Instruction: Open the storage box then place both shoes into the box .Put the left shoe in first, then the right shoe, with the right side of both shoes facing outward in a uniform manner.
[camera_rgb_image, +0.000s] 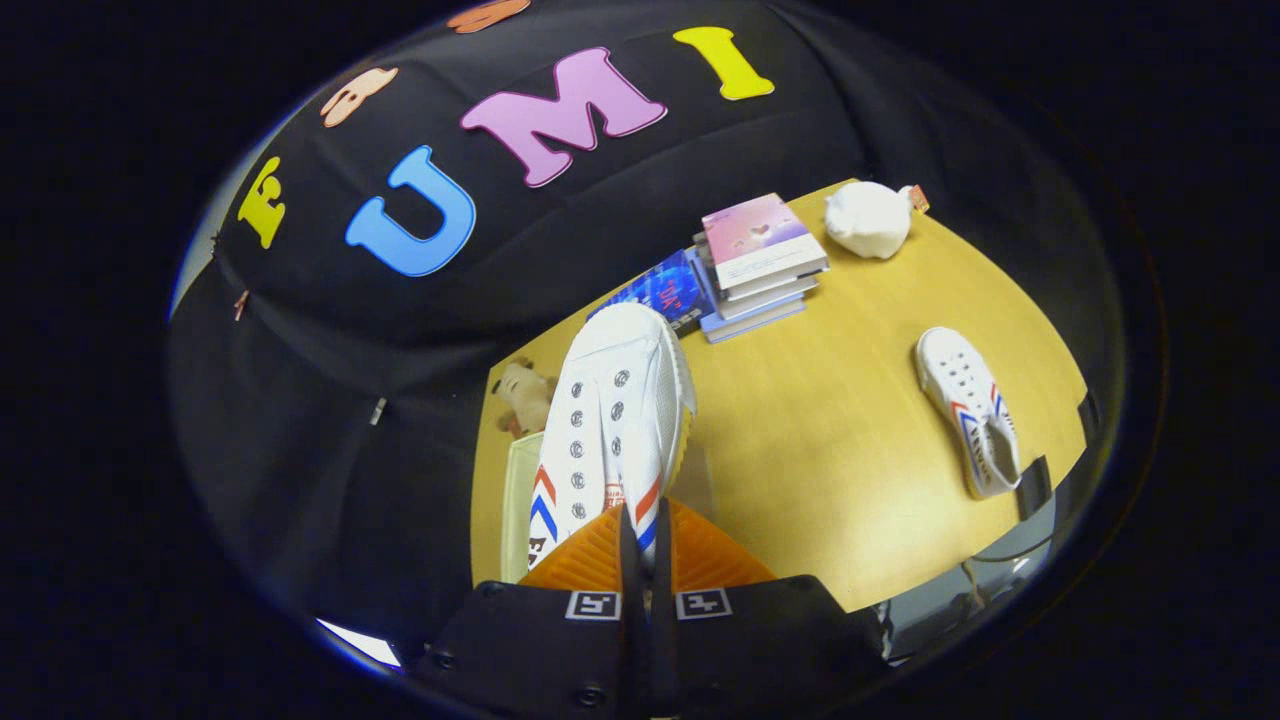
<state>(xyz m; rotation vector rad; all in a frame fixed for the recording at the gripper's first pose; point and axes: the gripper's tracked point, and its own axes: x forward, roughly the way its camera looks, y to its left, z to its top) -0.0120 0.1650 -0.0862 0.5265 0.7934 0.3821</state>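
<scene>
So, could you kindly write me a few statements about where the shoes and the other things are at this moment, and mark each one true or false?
1. The claw is shut on a white shoe, both fingers pinching its side. True.
2. The second shoe is already in the box. False: it lies on the yellow table, off to the side of the claw.
3. A stack of books sits on the table beyond the held shoe. True.
4. The white plush toy lies on top of the books. False: it rests on the table beside them.
5. The held shoe's toe points back toward the claw. False: it points away.
</scene>
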